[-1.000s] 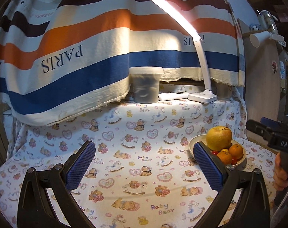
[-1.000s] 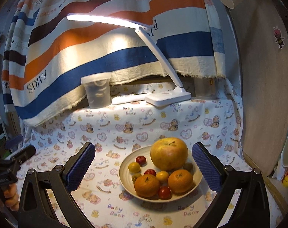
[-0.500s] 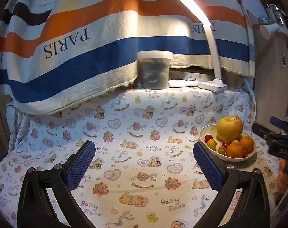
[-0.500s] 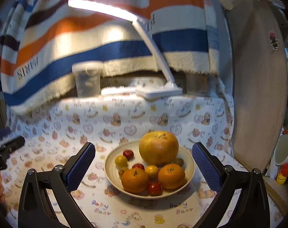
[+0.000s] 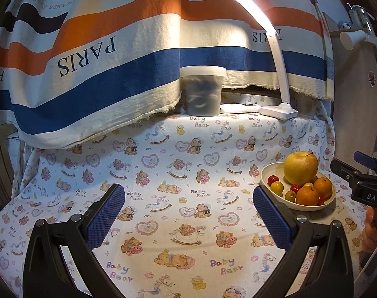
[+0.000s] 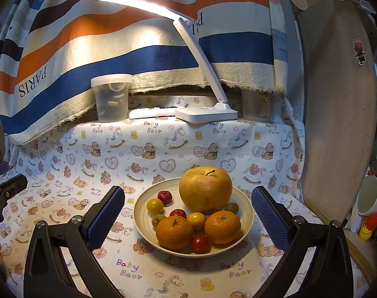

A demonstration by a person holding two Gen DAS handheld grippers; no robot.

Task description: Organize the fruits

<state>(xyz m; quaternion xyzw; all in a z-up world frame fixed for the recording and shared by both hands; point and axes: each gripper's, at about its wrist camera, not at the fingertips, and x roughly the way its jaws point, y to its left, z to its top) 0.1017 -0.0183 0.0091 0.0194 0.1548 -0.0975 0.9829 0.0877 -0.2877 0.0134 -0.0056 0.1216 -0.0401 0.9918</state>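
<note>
Hand-held gripper (image 5: 367, 193) marked "DAS"

Warm glare from desk lamp (image 6: 143, 2), sharp centre, dark fisheye-warped edges

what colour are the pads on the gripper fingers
Dark blue, textured pads on black arms; clearest in the right wrist view.

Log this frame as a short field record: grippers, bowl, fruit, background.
left gripper: open, empty, over bare printed cloth
right gripper: open, empty, pads flanking the bowl
bowl: cream round ceramic bowl on the bear-print tablecloth
fruit: large yellow apple, two oranges, several small red and yellow tomatoes, all in bowl
background: lit white desk lamp, translucent lidded tub, striped blanket
</note>
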